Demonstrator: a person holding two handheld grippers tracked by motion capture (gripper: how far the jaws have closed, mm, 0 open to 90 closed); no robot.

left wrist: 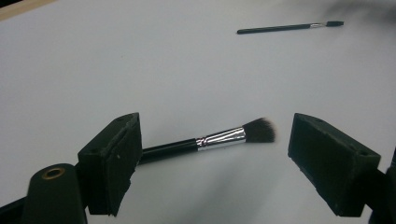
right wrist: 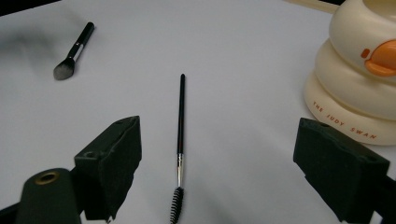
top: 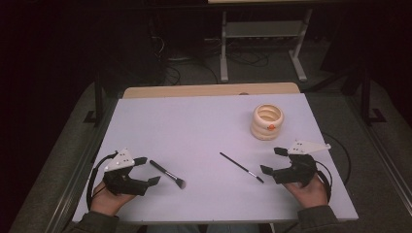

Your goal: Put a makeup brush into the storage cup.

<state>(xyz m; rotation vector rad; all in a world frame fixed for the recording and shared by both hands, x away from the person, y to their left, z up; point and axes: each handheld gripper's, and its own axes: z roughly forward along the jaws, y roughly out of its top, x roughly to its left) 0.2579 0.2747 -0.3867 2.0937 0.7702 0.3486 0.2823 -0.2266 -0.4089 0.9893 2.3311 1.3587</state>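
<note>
A short makeup brush [top: 167,174] with a black handle, silver ferrule and dark bristles lies on the white table [top: 194,131], just right of my left gripper [top: 148,170]. In the left gripper view the makeup brush [left wrist: 219,138] lies between the open jaws of my left gripper [left wrist: 212,168], untouched. A thin black spoolie brush [top: 240,167] lies left of my right gripper [top: 272,160]. The spoolie brush [right wrist: 180,140] points toward the camera between the open jaws of my right gripper [right wrist: 215,172]. A cream ribbed cup [top: 266,122] with an orange duck bill stands behind the right gripper.
The cream cup [right wrist: 359,84] is close on the right side of the right gripper view. The spoolie brush [left wrist: 289,28] lies far off in the left gripper view. A wooden strip [top: 209,90] borders the table's far edge. Table legs [top: 223,48] and cables stand beyond.
</note>
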